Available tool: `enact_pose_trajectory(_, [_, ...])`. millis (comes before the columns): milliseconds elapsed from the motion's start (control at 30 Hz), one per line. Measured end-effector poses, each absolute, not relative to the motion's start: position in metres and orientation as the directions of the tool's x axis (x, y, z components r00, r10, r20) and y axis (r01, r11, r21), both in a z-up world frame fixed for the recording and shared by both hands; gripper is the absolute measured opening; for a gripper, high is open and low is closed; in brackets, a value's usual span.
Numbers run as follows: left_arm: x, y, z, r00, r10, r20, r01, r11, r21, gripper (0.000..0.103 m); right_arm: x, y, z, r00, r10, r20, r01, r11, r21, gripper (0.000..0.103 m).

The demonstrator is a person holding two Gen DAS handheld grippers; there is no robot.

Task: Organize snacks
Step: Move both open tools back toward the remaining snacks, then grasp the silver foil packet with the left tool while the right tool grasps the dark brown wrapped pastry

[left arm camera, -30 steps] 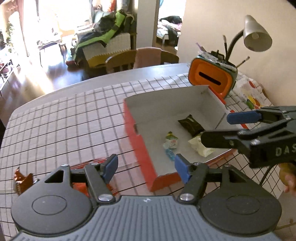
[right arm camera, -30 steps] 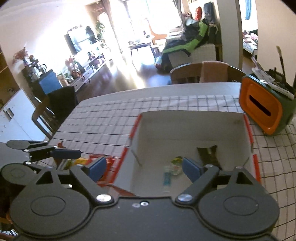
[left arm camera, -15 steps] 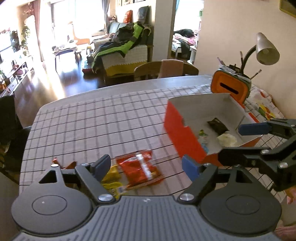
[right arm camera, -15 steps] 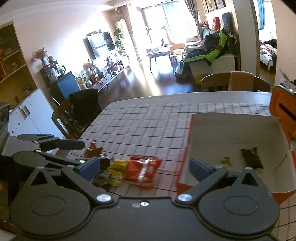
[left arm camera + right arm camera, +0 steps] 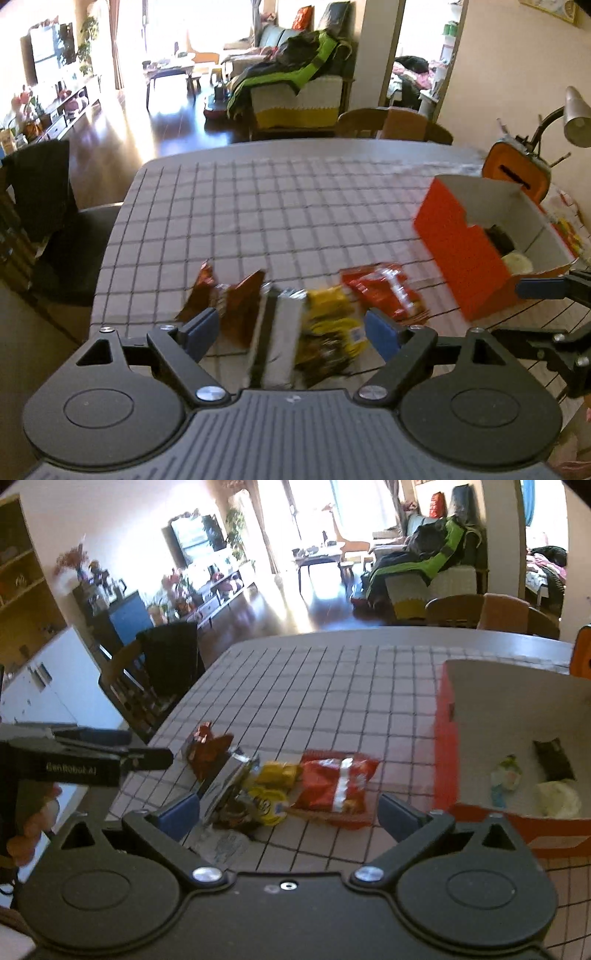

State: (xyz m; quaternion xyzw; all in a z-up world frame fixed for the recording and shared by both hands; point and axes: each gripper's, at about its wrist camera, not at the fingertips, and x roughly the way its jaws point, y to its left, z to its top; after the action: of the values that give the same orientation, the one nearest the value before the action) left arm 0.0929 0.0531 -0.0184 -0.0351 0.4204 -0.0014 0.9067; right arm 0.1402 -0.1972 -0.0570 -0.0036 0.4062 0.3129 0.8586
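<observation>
Hovered over the checked table (image 5: 295, 206) with both sets of tongs: left tongs (image 5: 291, 332) just widened, spread apart above a silver packet (image 5: 279, 332) and yellow packet (image 5: 332, 317), gripping nothing; right tongs (image 5: 291, 814) likewise freshly widened and empty, above a red packet (image 5: 332, 782). Lay close together near the table's front edge, with brown packets (image 5: 229, 295). Stood just right of them, an orange box (image 5: 517, 746) containing three small snacks.

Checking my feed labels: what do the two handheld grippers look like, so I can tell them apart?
Both look alike: left gripper and right gripper have black linkage arms with silver screws, round black discs and blue finger pads. The left's base is ribbed grey; its side, in the right wrist view, carries white "GenRobot.AI" lettering.
</observation>
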Motion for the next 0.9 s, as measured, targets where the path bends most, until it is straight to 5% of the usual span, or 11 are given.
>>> enact_pose_trajectory(600, [0.109, 0.096, -0.093, 0.535, -0.108, -0.838, 0.054, 0.994, -0.094, 0.086, 0.131, -0.098, -0.110, 0.393, 0.472, -0.789, -0.681, 0.726, 0.096, 0.101])
enact_pose_trajectory(900, [0.144, 0.090, -0.117, 0.472, -0.113, -0.874, 0.080, 0.993, -0.085, 0.086, 0.143, -0.073, -0.140, 0.348, 0.424, -0.836, -0.709, 0.702, 0.061, 0.081])
